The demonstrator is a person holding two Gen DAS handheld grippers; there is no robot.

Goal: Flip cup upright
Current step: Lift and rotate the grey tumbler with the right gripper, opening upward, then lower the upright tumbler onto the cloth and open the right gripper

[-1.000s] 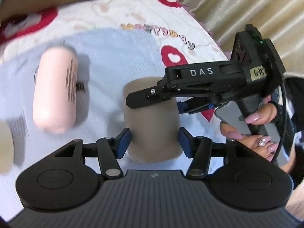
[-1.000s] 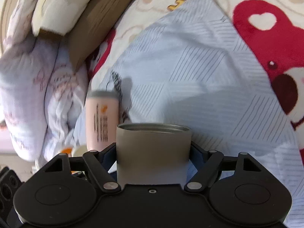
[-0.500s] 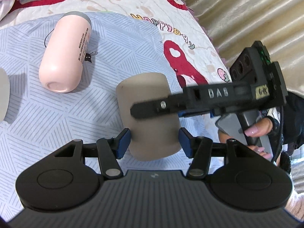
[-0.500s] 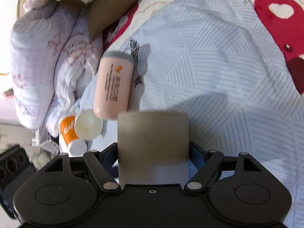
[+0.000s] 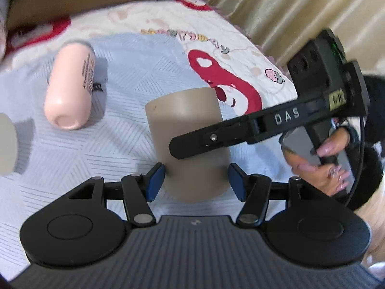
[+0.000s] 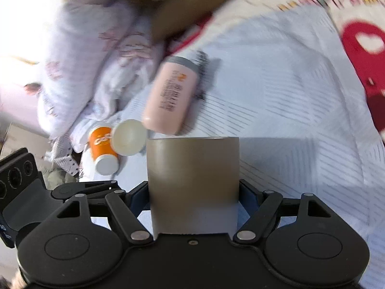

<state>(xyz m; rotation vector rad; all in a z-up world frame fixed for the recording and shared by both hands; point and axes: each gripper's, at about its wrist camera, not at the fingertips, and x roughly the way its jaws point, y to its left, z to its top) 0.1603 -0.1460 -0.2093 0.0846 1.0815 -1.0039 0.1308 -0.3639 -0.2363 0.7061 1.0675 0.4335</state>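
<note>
A taupe cup (image 5: 187, 120) is held above the blue striped cloth (image 5: 72, 149). My right gripper (image 6: 193, 200) is shut on the cup (image 6: 192, 168); in the left wrist view its black finger (image 5: 216, 139) crosses the cup's side. My left gripper (image 5: 196, 180) is open, its blue pads (image 5: 155, 180) on either side of the cup's near end; I cannot tell whether they touch it. The cup's rim does not show clearly in either view.
A pink bottle (image 5: 69, 89) lies on the cloth to the left; it also shows in the right wrist view (image 6: 170, 96). An orange cup (image 6: 103, 149) and a cream lid (image 6: 128, 137) lie near it. Pillows (image 6: 84, 48) sit behind. A curtain (image 5: 288, 12) hangs at the right.
The right gripper has turned the cup: a second ago the right wrist view showed its rim from above, now it shows it edge-on. Both views have shifted over the bed. The left gripper stays open.
</note>
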